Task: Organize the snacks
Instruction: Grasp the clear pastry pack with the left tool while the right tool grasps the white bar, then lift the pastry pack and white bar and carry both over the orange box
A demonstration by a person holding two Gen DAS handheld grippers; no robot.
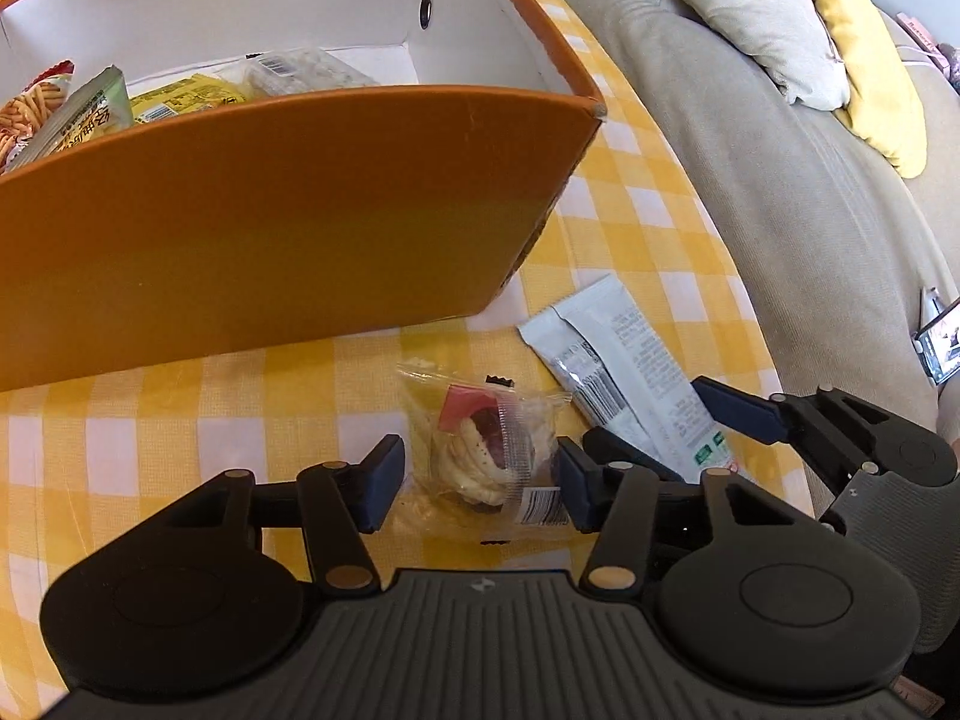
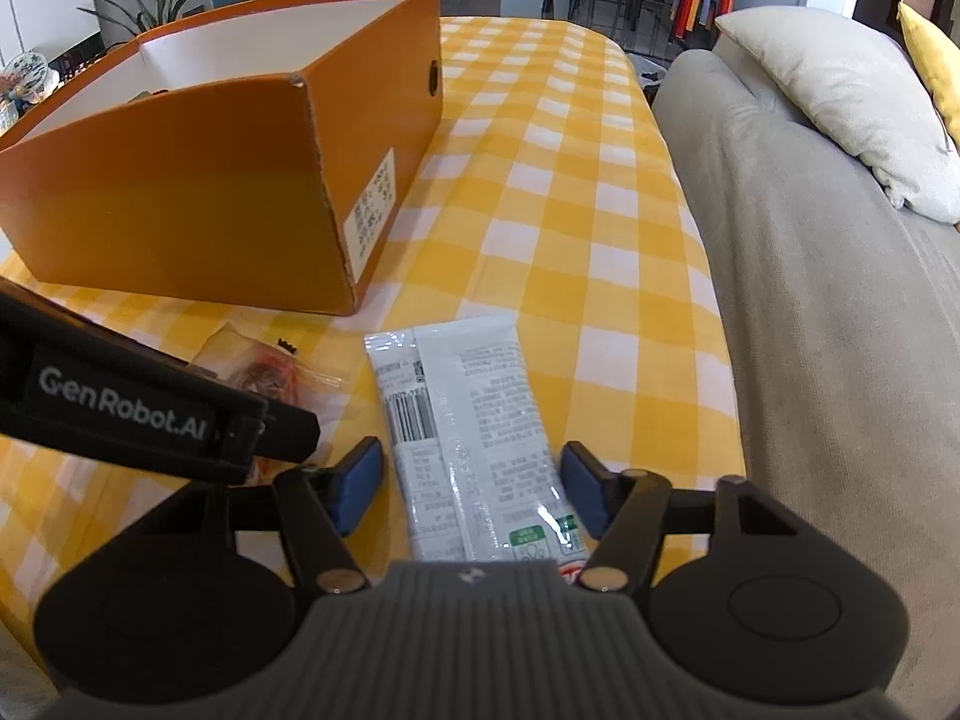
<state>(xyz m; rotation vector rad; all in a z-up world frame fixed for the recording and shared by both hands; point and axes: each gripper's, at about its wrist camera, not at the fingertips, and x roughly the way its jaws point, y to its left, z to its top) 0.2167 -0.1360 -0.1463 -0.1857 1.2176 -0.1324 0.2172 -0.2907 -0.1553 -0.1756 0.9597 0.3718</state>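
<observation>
An orange box (image 1: 288, 204) with a white inside stands on the yellow checked tablecloth and holds several snack packets (image 1: 180, 97). My left gripper (image 1: 477, 489) is open, its fingers on either side of a clear-wrapped pastry (image 1: 480, 456) that lies on the cloth. My right gripper (image 2: 471, 489) is open around the near end of a white snack packet (image 2: 474, 420), which lies flat to the right of the pastry. The white packet also shows in the left wrist view (image 1: 624, 372), as does the right gripper (image 1: 654, 426). The box also shows in the right wrist view (image 2: 198, 198).
A beige sofa (image 2: 828, 312) with a light cushion (image 2: 840, 96) and a yellow cushion (image 1: 864, 54) runs along the table's right edge. A phone (image 1: 942, 348) lies on the sofa. The tablecloth (image 2: 558, 180) stretches beyond the box. Chairs and plants stand far behind.
</observation>
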